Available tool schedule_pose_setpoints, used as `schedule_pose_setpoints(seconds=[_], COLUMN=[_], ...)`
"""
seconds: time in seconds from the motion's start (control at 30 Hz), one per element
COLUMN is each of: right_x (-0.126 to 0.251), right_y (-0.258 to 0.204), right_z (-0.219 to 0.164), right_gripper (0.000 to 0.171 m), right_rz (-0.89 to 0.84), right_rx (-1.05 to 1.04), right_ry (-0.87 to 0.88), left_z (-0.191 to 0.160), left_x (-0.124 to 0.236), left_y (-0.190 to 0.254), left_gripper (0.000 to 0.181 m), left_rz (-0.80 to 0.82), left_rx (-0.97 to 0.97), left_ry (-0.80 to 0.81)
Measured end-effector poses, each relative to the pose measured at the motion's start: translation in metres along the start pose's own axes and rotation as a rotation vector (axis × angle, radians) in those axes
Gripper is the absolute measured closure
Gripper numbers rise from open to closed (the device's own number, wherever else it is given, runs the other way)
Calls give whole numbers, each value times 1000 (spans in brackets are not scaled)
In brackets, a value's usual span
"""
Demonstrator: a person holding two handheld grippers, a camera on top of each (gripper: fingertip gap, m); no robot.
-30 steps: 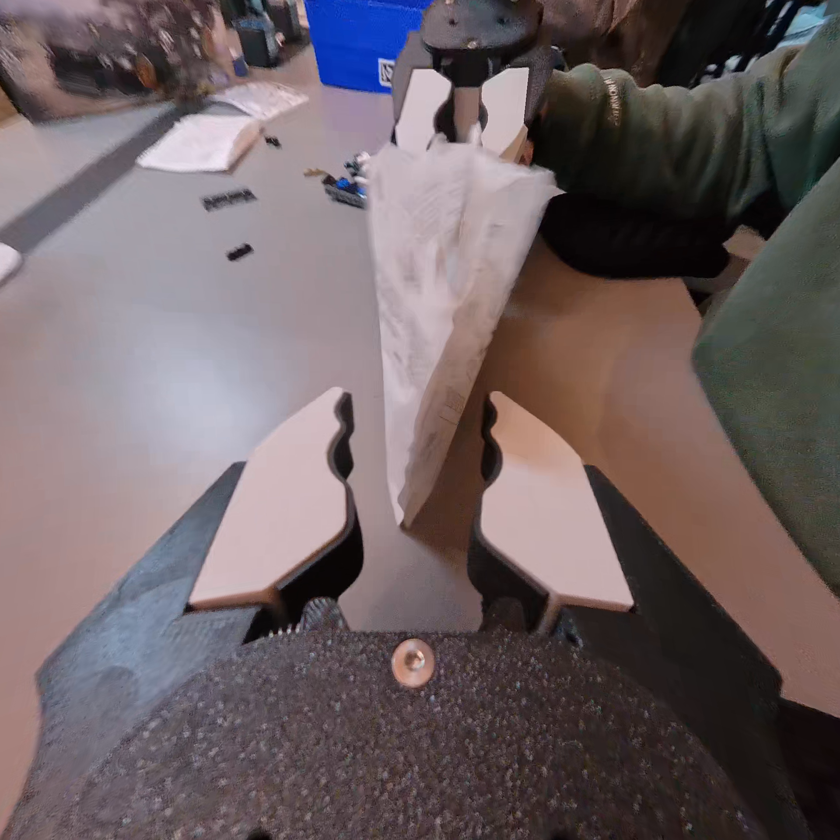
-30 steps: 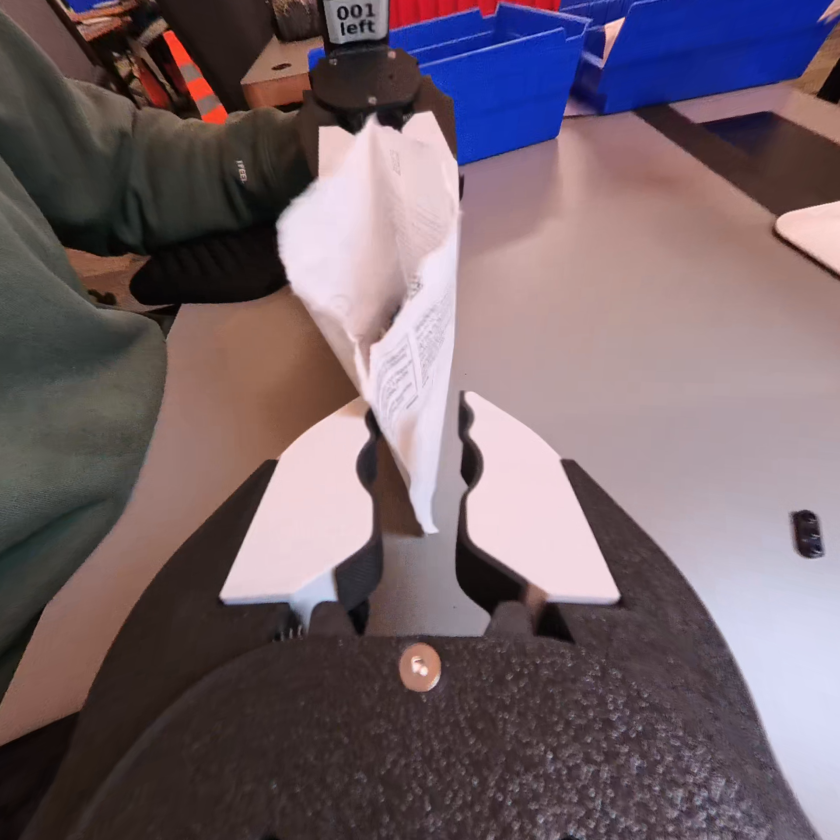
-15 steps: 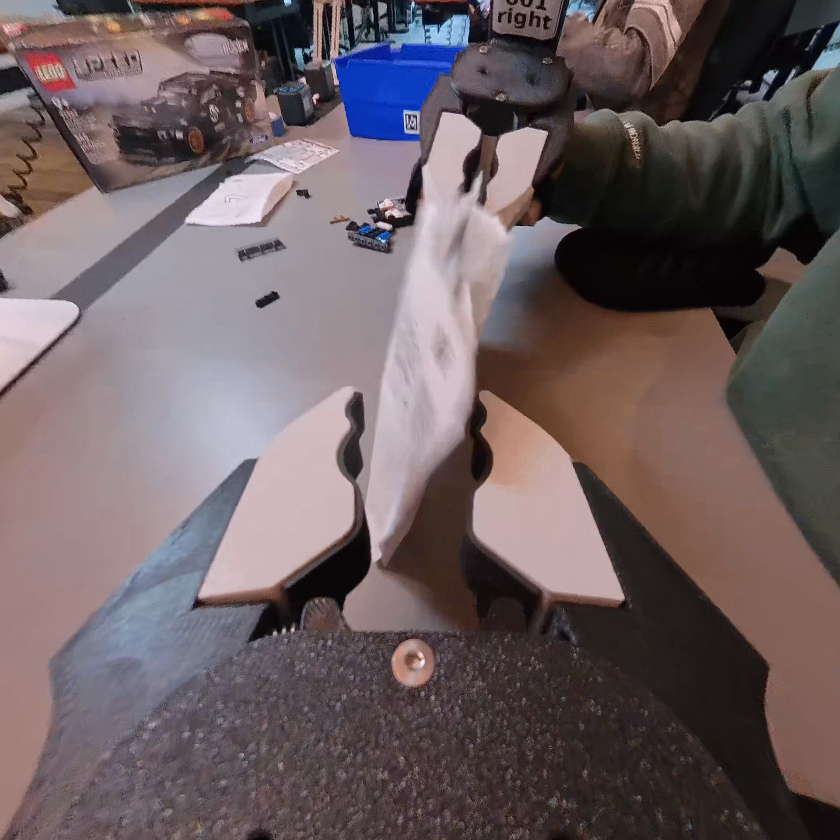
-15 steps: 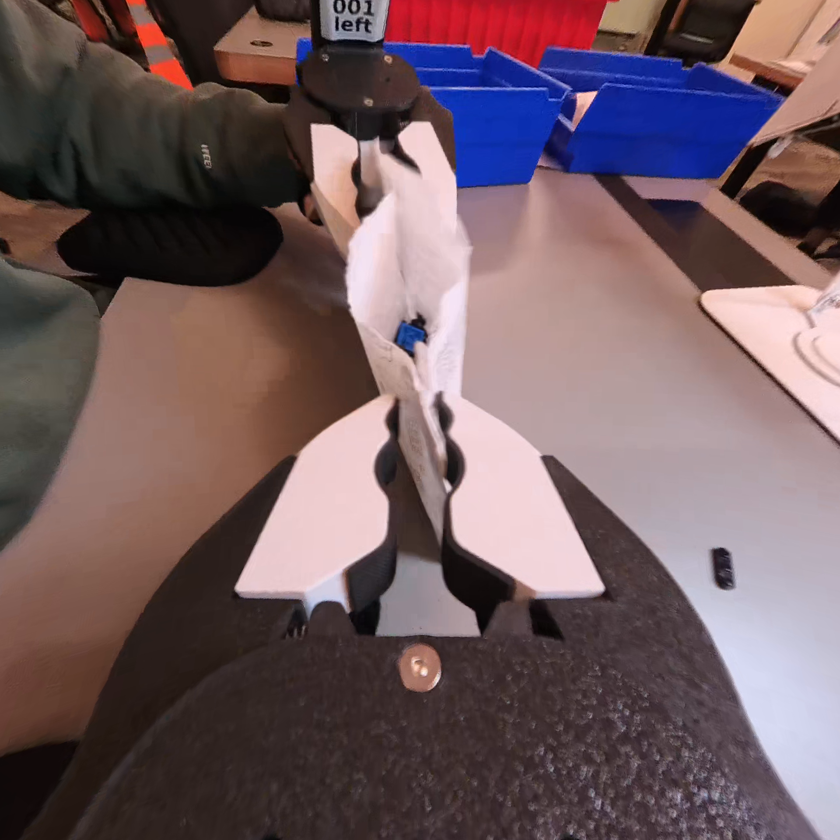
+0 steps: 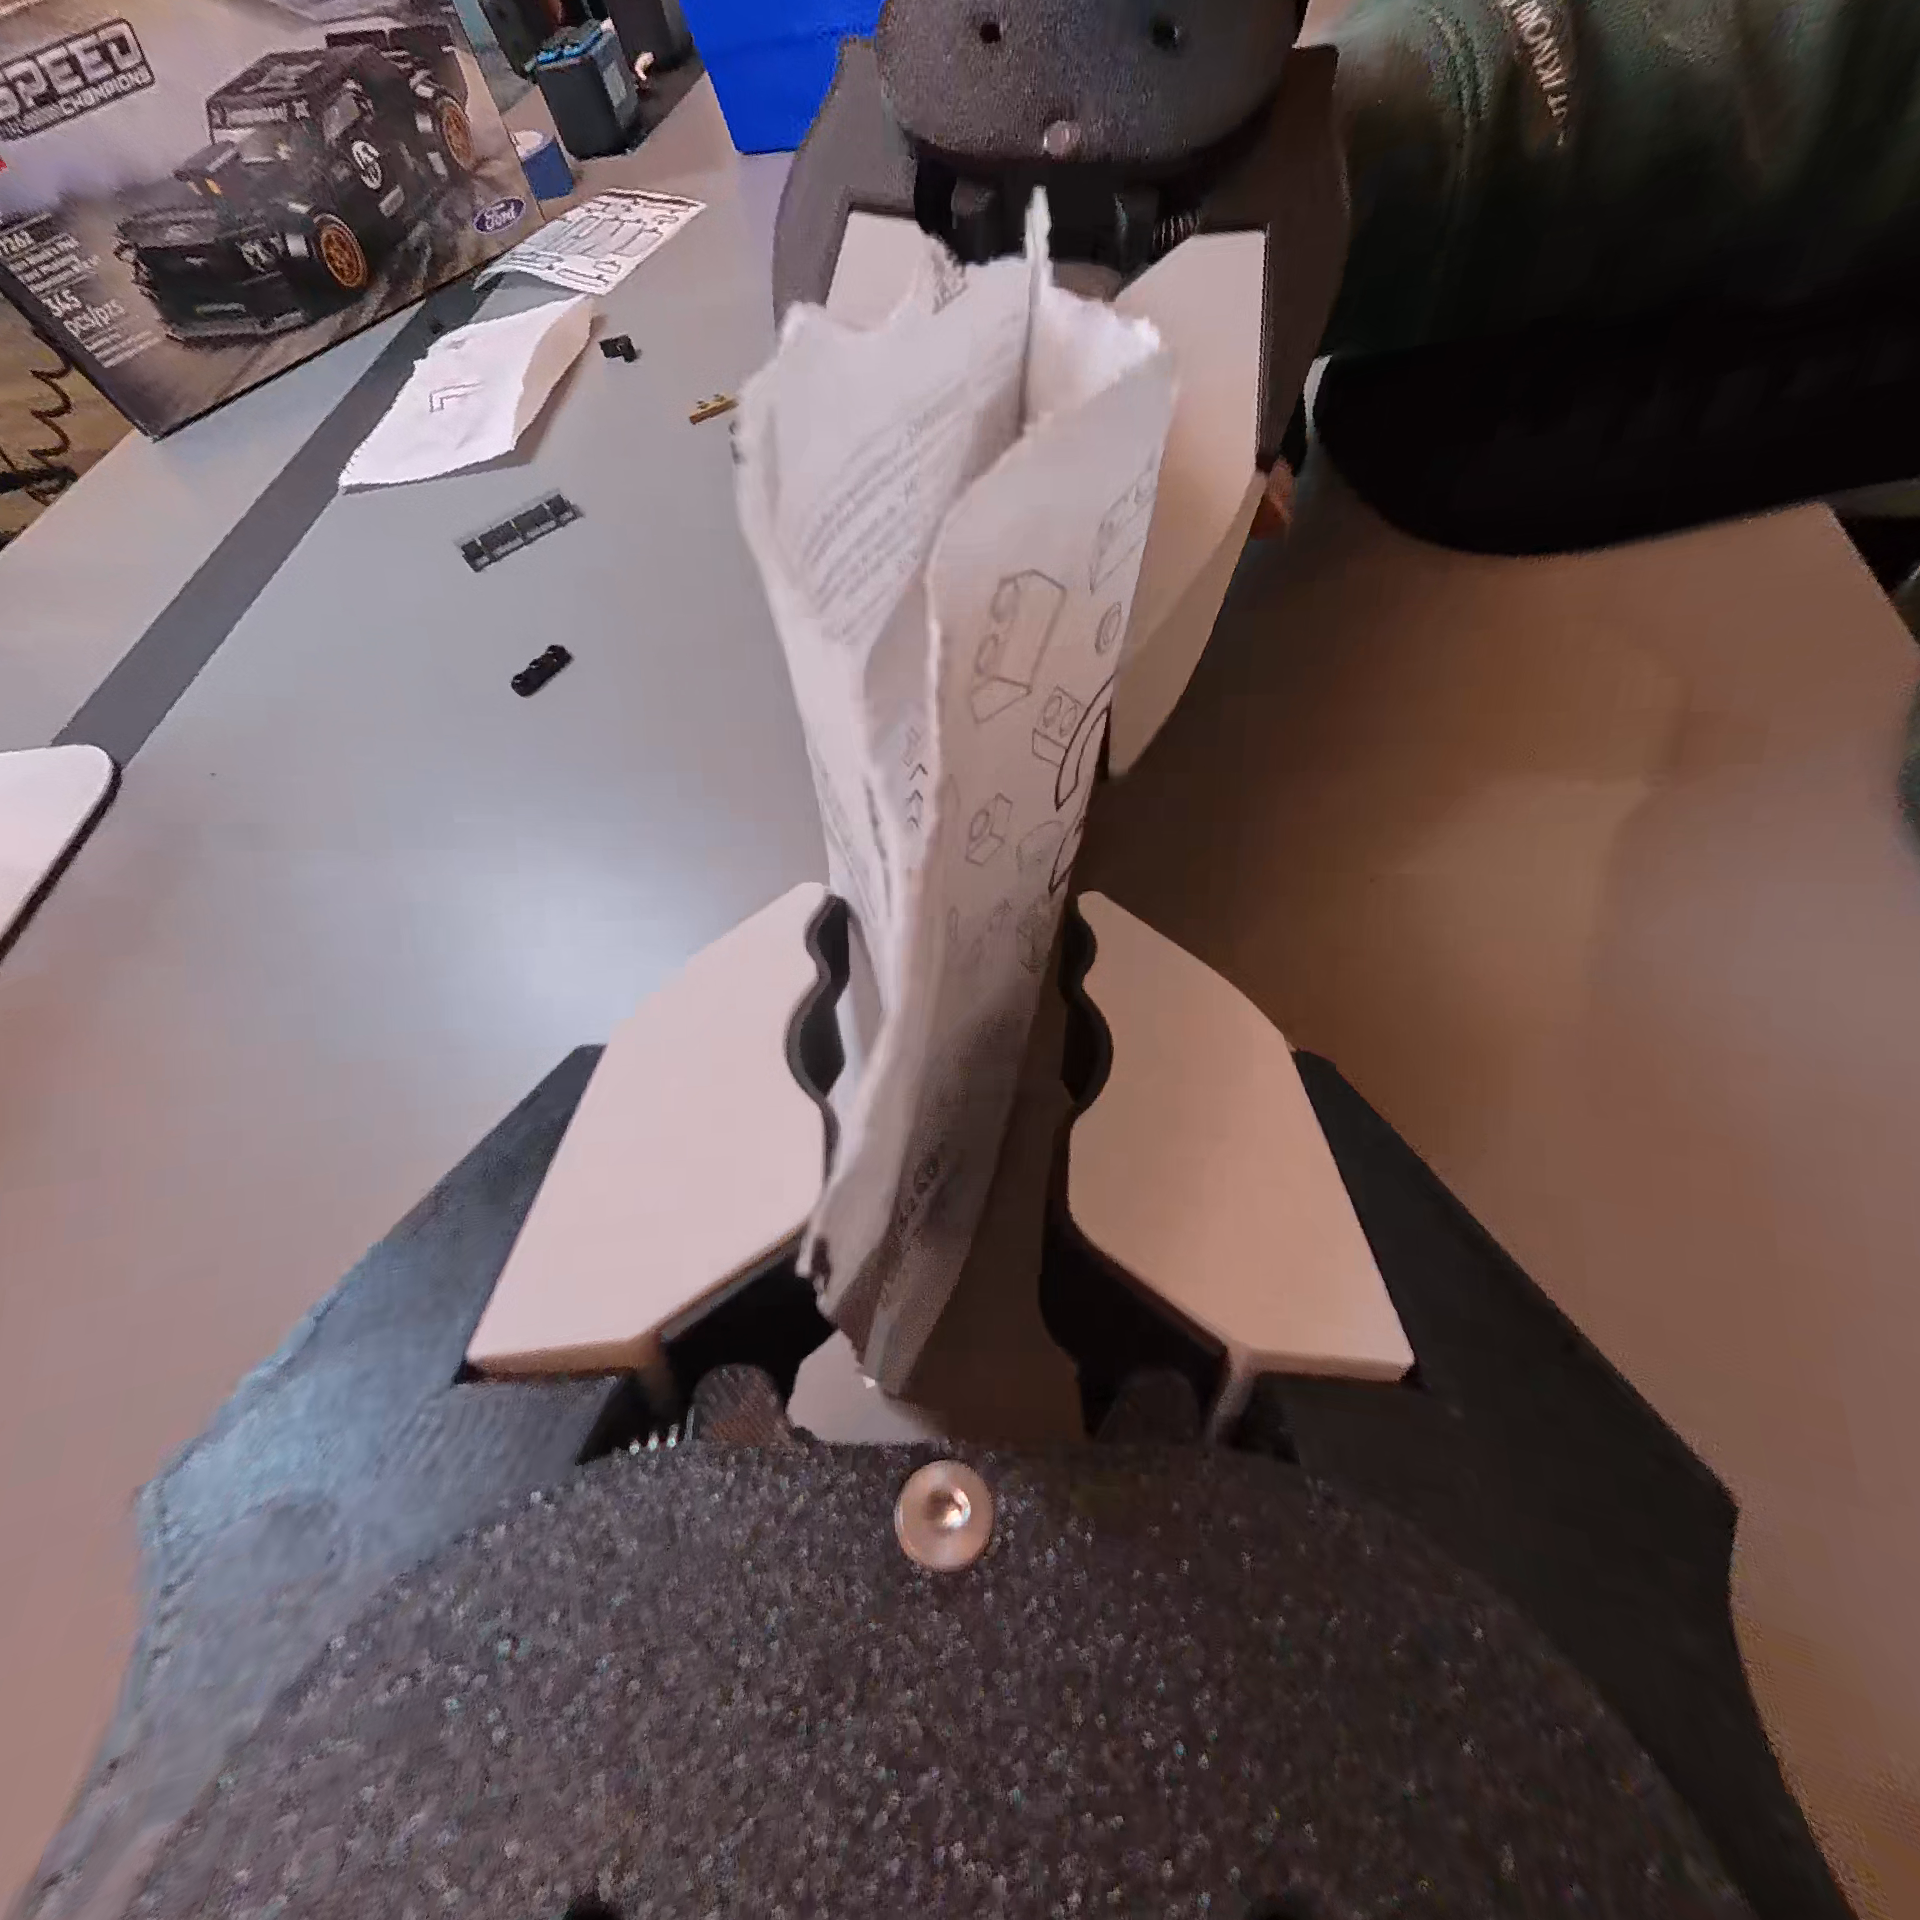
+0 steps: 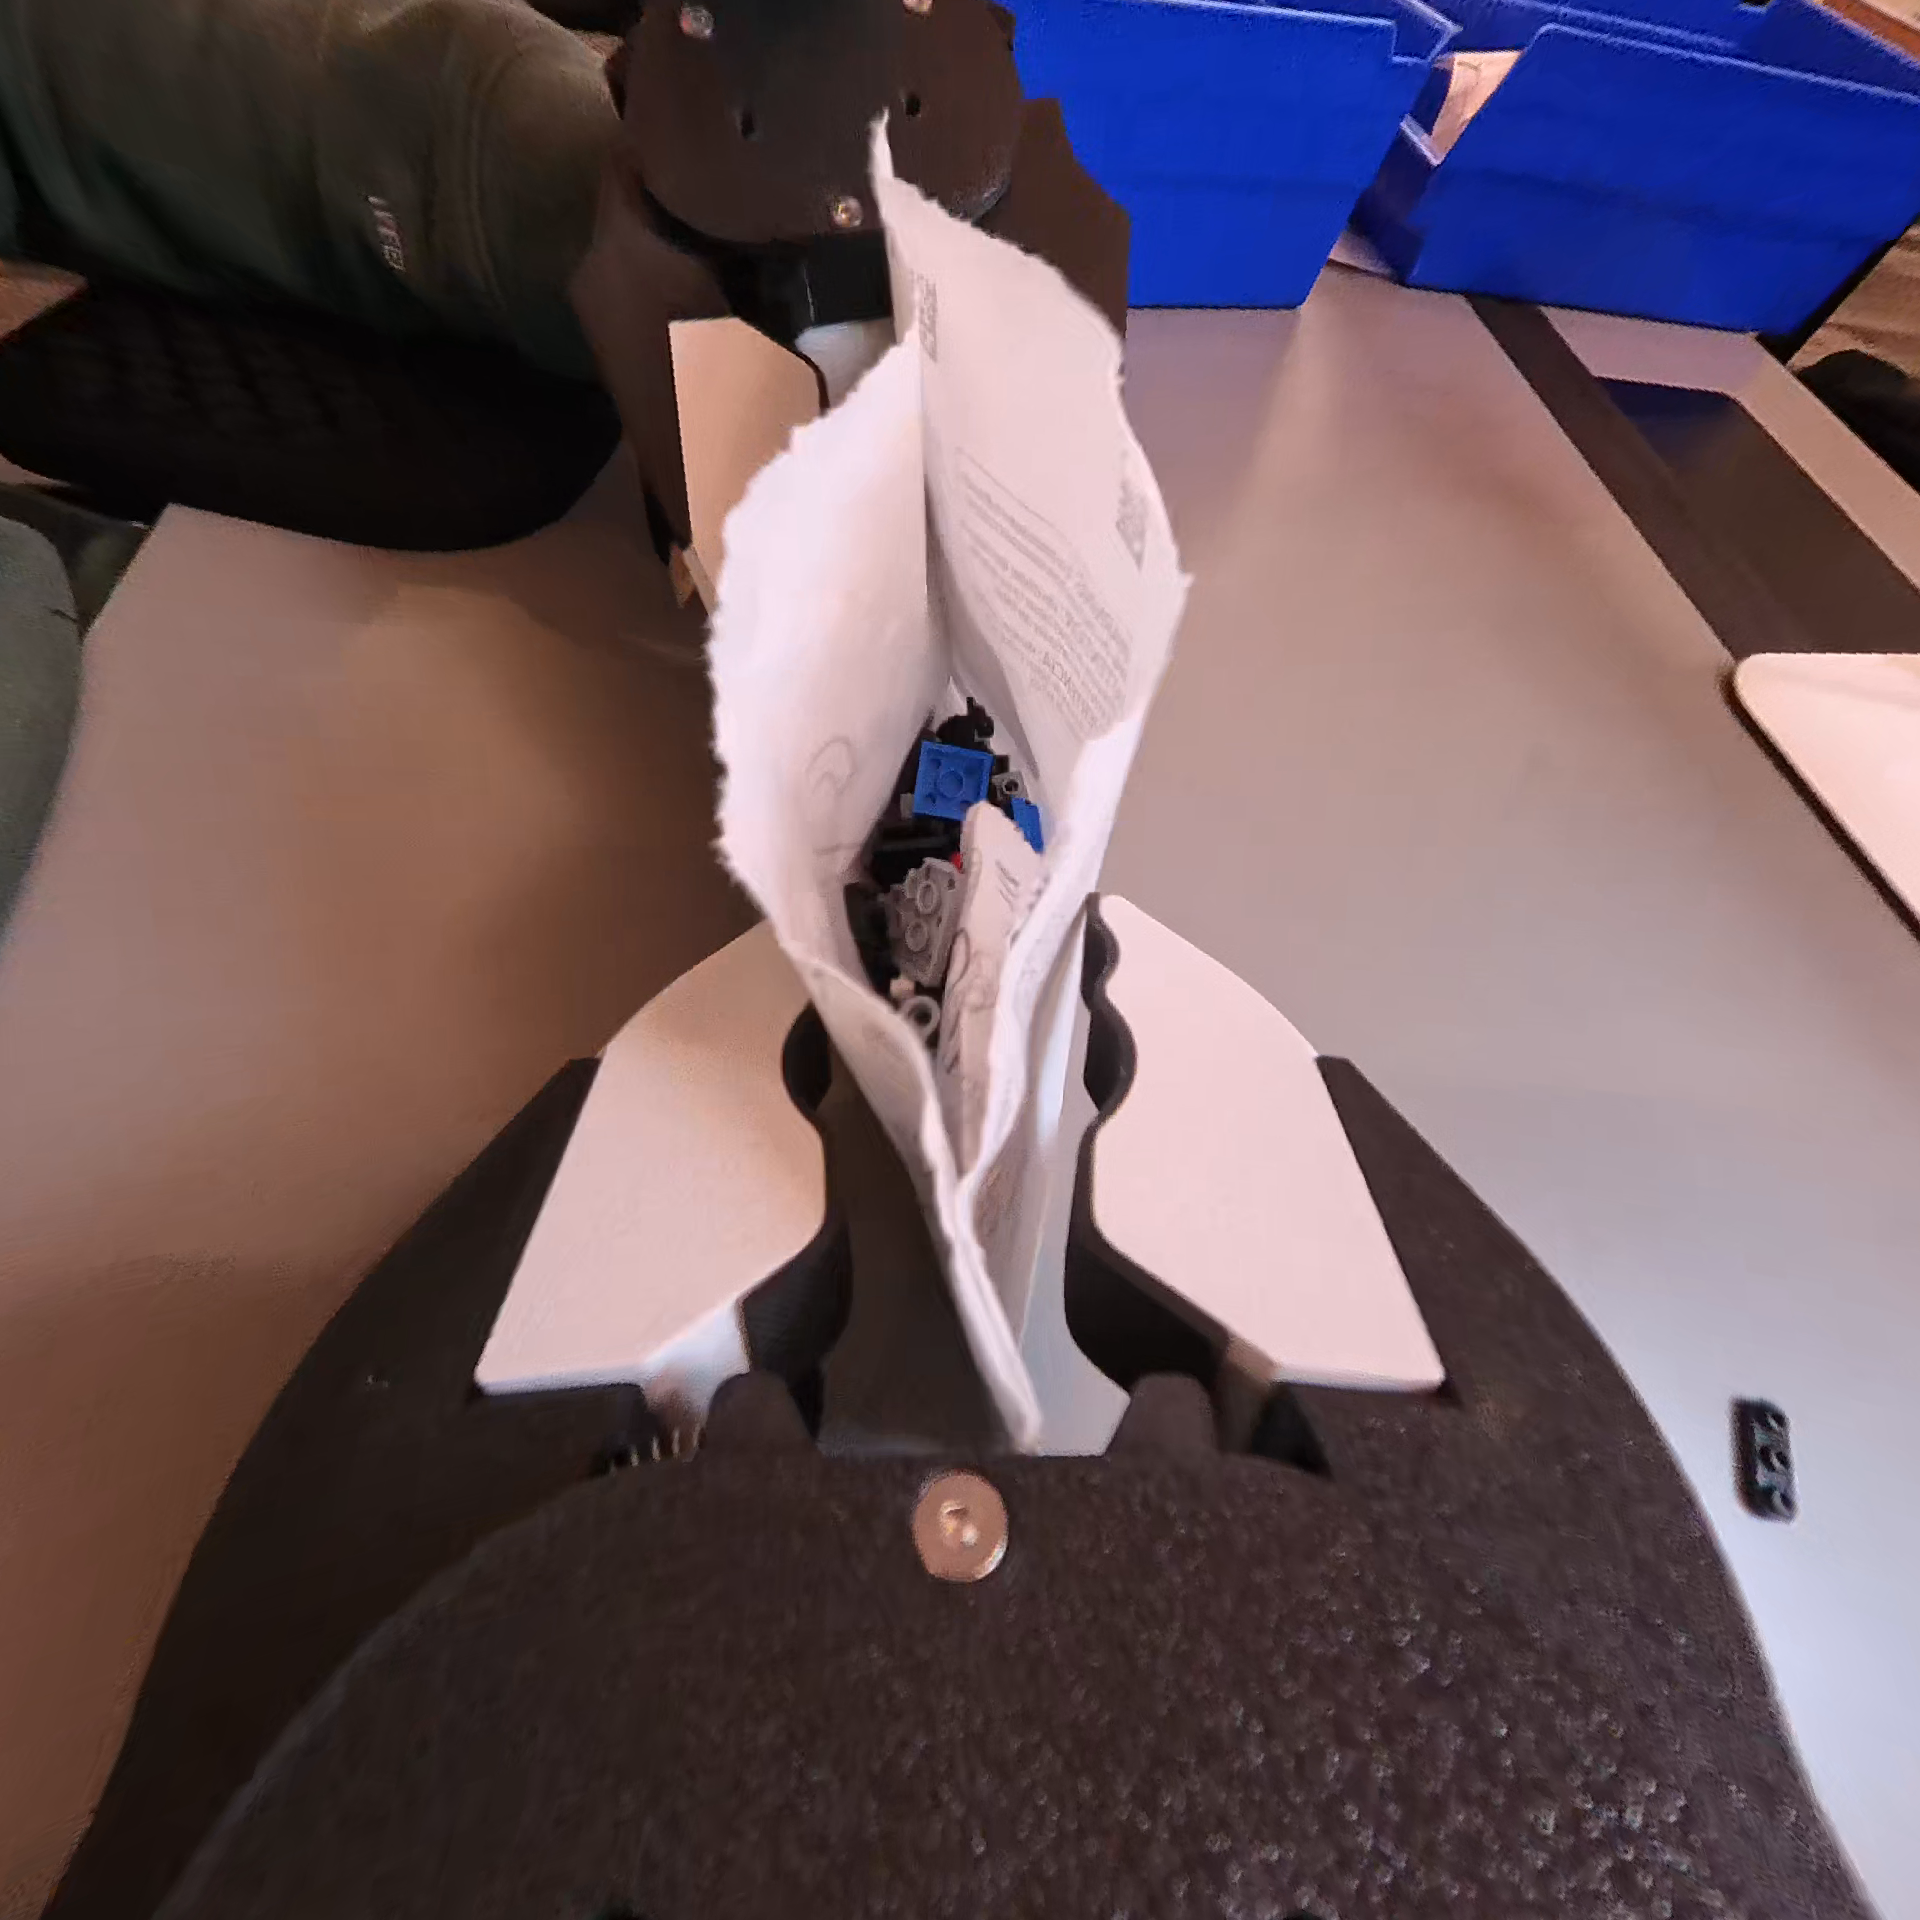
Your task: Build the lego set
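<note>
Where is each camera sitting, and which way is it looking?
Left wrist view: sits on the left claw, looking along its fingers across the grey table at the white printed paper bag, the right claw and a green sleeve.
Right wrist view: sits on the right claw, looking the opposite way at the bag's torn opening with small plastic bricks inside, the left claw and blue bins.
Shared: the bag, table, both claws.

Our two wrist cams face each other real close, both sharing the torn paper bag (image 5: pixel 966 665) (image 6: pixel 935 644) over the surface (image 5: pixel 416 831) (image 6: pixel 1403 727).
</note>
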State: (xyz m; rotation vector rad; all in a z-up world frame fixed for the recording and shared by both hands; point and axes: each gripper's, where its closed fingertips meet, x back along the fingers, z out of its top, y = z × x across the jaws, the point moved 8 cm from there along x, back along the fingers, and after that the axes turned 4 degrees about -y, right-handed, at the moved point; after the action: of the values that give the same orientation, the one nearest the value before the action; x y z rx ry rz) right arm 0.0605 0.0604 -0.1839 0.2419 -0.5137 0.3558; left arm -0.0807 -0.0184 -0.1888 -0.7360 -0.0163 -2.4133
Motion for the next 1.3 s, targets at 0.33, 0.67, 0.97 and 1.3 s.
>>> schedule_pose_setpoints(seconds=[0.33,0.67,0.97,1.3], right_x=[-1,3,22,16], right_y=[3,6,10,10], right_z=[4,-6,-12,-19], right_gripper=[169,169,170,170], right_rz=[66,131,107,113], right_rx=[-88,-133,-121,-129], right_ry=[88,50,54,52], left_z=[4,-15,-24,-26], left_x=[6,14,26,33], left_y=[-1,-6,-11,-12], left_gripper=[181,179,179,179], left_rz=[-36,-108,-104,-112], left_rx=[-26,54,61,41], left_ry=[67,56,38,56])
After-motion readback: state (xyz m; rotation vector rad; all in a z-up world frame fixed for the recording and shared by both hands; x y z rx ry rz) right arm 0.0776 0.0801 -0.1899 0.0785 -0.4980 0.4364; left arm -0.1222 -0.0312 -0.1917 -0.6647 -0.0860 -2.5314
